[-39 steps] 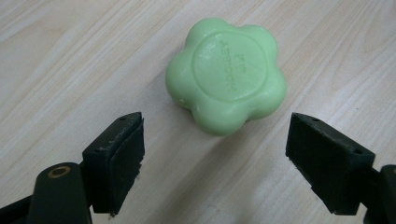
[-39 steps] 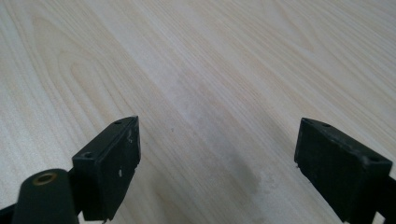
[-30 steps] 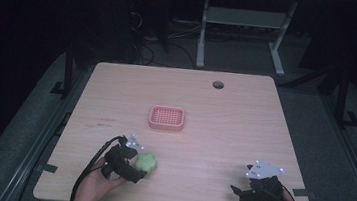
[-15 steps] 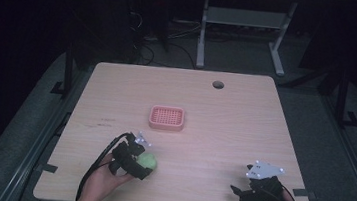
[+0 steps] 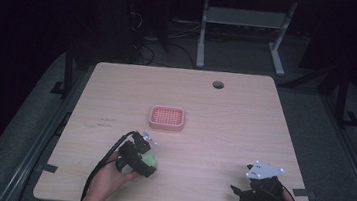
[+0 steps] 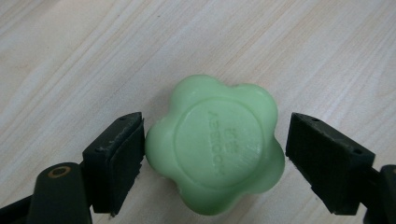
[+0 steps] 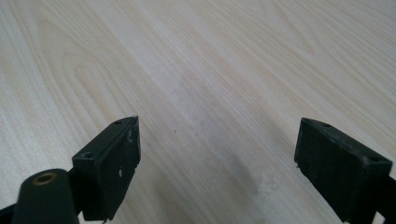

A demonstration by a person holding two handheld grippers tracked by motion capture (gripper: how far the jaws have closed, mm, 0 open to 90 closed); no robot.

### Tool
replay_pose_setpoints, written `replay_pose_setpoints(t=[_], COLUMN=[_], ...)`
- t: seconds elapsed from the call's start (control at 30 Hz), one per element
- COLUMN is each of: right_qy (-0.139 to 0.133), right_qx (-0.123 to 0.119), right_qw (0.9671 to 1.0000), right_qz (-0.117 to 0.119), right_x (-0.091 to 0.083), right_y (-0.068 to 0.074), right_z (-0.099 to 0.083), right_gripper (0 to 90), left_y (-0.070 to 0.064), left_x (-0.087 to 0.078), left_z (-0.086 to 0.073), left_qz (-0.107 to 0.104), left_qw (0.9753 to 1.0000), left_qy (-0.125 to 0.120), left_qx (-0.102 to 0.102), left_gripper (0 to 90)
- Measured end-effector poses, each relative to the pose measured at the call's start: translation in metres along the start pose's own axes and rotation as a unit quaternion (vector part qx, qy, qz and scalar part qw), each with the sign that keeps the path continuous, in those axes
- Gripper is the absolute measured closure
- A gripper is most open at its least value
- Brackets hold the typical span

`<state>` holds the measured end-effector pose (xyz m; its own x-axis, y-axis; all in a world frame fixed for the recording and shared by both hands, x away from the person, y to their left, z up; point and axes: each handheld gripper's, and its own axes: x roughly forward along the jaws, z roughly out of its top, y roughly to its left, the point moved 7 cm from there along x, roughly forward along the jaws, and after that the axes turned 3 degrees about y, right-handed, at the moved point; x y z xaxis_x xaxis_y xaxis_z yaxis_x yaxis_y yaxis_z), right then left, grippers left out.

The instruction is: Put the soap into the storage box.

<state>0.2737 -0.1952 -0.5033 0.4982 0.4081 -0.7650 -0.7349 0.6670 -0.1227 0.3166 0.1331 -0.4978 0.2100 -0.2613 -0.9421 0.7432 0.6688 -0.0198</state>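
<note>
- The soap (image 6: 215,151) lies flat on the worktop (image 5: 244,122) near its front-left edge, between the jaws of the left tongs (image 5: 141,156); in the left gripper view one jaw touches or nearly touches its side and the other stands a little off, so the tongs are spread about it and not yet clamped
- It is a pale green bar shaped like a flower with five rounded lobes; a raised round disc on top carries faint pressed lettering too blurred to read; its surface looks smooth and waxy
- Handling, as a judgement: light, solid and stiff, not fragile, though hard jaws could dent the edge; the waxy skin and curved lobes may let it slip or twist out under pressure
- The best hold seems to be across the middle, jaws seated in two opposite dips between lobes rather than on the bulges, low on the sides near the wood
- The right tongs (image 5: 257,185) sit at the front right, well apart, jaws wide over bare wood
- A pink dish (image 5: 167,118) with a grid of holes sits mid-worktop, beyond the soap
</note>
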Motion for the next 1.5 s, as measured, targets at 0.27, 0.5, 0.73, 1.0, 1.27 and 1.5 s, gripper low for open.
replay_pose_setpoints(t=[0.27,0.5,0.73,1.0,1.27,1.5], right_qy=[0.0,-0.001,-0.001,-0.002,-0.001,-0.002], right_qx=[0.001,0.001,0.001,0.001,0.001,0.001], right_qw=[1.0,1.0,1.0,1.0,1.0,1.0], right_qz=[0.0,0.0,0.0,0.0,-0.001,-0.002], right_x=[0.0,0.0,0.0,0.0,0.0,-0.001], right_y=[0.0,0.0,0.0,0.0,0.0,-0.001], right_z=[0.0,0.0,0.0,0.001,0.0,0.0], right_gripper=[13.9,13.9,13.9,13.9,13.9,13.9], left_y=[0.001,0.001,0.001,0.0,0.0,0.0], left_x=[0.006,0.011,0.013,0.012,0.012,0.011], left_z=[0.0,-0.002,-0.002,-0.002,-0.002,-0.002], left_qz=[0.007,0.006,0.009,0.011,0.018,0.017], left_qw=[0.9999,0.9996,0.9996,0.9995,0.9995,0.9996], left_qy=[0.015,0.027,0.027,0.028,0.027,0.023], left_qx=[0.0,-0.006,-0.006,-0.006,-0.001,0.003], left_gripper=[21.9,23.2,24.0,24.6,25.3,25.6])
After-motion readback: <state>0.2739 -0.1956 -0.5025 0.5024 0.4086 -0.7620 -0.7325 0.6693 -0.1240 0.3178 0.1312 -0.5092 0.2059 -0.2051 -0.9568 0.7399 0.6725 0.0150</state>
